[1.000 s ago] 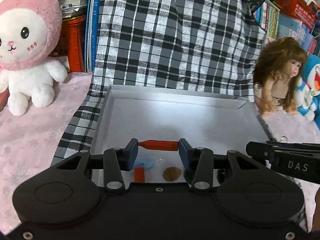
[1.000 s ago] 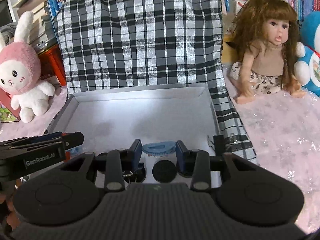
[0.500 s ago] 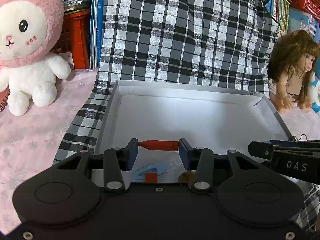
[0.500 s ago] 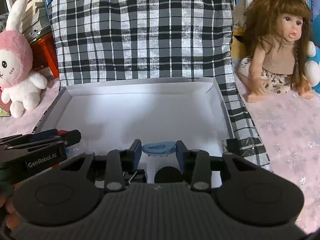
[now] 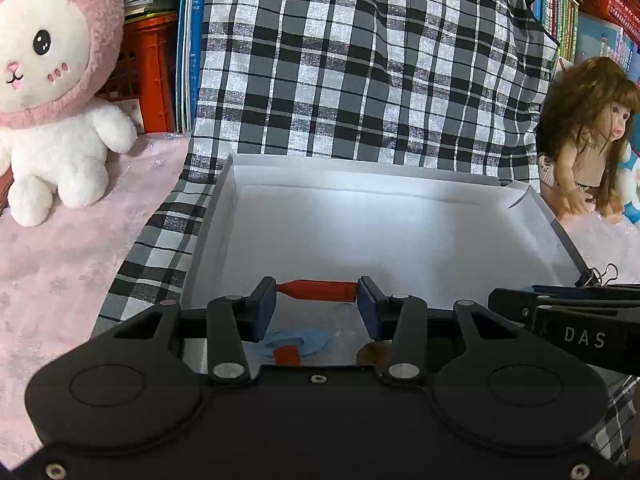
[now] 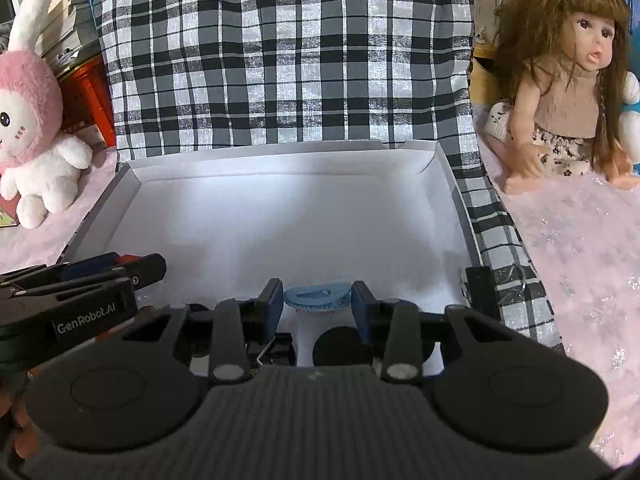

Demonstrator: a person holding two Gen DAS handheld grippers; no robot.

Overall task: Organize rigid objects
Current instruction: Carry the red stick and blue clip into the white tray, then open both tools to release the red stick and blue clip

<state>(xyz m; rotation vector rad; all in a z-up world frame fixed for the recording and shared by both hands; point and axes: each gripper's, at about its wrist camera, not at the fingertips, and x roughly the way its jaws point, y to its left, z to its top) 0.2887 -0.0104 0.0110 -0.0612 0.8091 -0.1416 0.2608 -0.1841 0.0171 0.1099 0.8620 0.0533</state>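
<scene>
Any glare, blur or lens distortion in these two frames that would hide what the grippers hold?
Left wrist view: sharp, with fisheye bending and dark corners; the white box floor is brightly lit but not blown out, and the red piece reads clearly. Right wrist view: equally sharp, soft shadows on the box floor; the blue clip is clear, while the doll is stretched toward the edge.

- A plush rabbit [image 5: 52,92] with a pink hood and white body sits at the left on a pale pink, glittery cloth [image 5: 60,264].
- Behind the rabbit, a red crate [image 5: 148,76] stands next to upright blue books [image 5: 188,48].
- A black, grey and white checked cloth [image 5: 360,68] hangs across the middle background and spreads down under the scene.
- A doll [image 6: 560,64] with long brown hair and a beige top sits at the right on the pink cloth.
- Shelved books [image 5: 560,20] fill the upper right corner.
</scene>
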